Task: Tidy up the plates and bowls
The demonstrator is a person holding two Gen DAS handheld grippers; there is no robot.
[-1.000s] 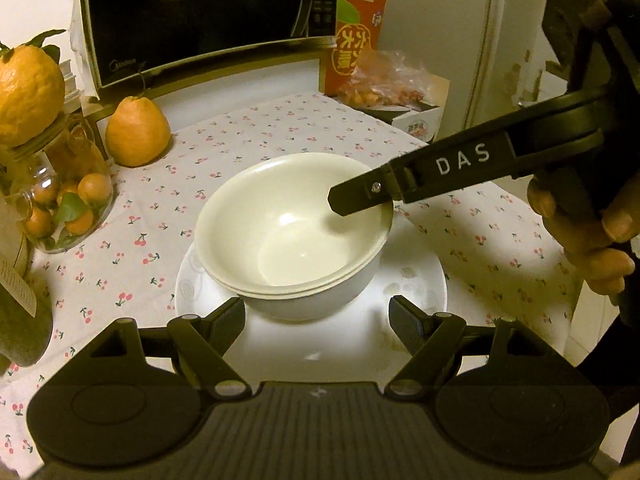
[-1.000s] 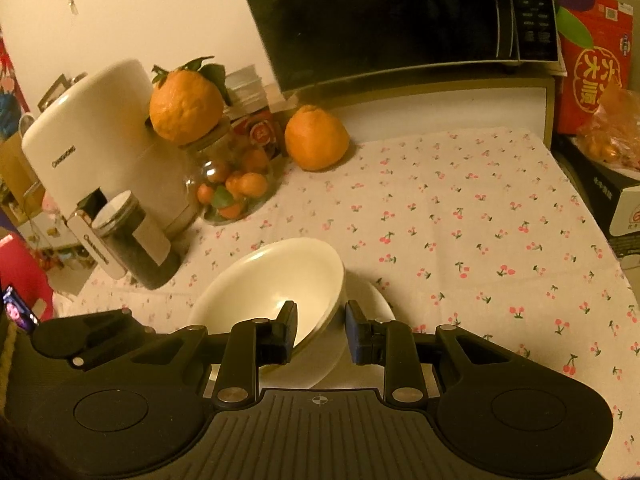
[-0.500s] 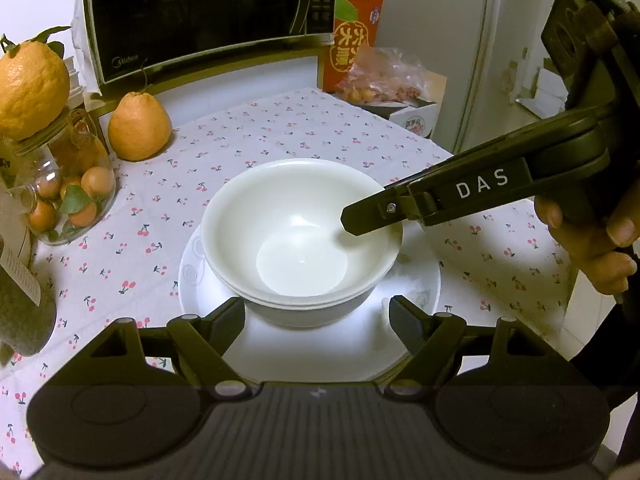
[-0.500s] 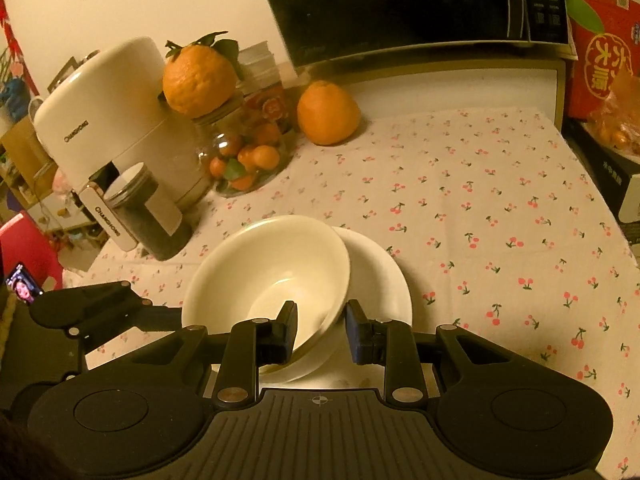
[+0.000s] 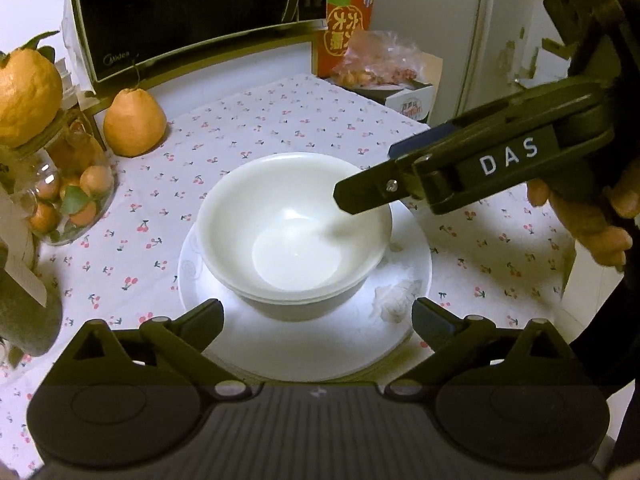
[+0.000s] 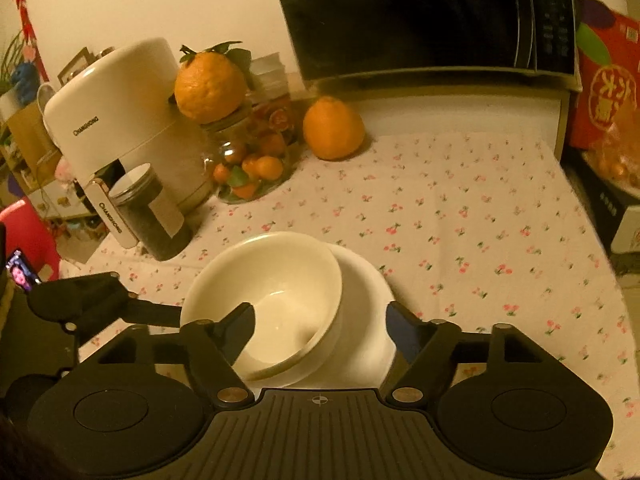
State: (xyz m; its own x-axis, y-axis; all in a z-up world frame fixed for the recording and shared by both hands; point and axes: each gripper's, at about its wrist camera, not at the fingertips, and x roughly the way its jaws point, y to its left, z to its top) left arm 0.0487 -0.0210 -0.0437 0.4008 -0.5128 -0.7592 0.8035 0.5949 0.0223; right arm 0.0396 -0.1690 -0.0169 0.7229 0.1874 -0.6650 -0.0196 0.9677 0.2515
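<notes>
Two white bowls (image 5: 294, 236) sit nested on a stack of white plates (image 5: 320, 344) on the cherry-print tablecloth. They also show in the right wrist view: bowls (image 6: 276, 292), plates (image 6: 364, 304). My left gripper (image 5: 318, 320) is open and empty at the near edge of the plates. My right gripper (image 6: 320, 326) is open, one finger inside the top bowl and one outside its rim, not gripping it. In the left wrist view the right gripper (image 5: 372, 188) reaches in from the right over the bowl's rim.
A microwave (image 5: 192, 12) stands at the back. A loose orange (image 5: 134, 122), a glass jar of small oranges (image 5: 60, 196), a dark canister (image 6: 150, 218) and a white appliance (image 6: 120, 120) crowd the left. A red box (image 5: 346, 34) and bagged food (image 5: 376, 64) sit back right.
The right gripper lowered the top bowl level into the bowl below, then opened and let it go. The left gripper stayed open by the plates.
</notes>
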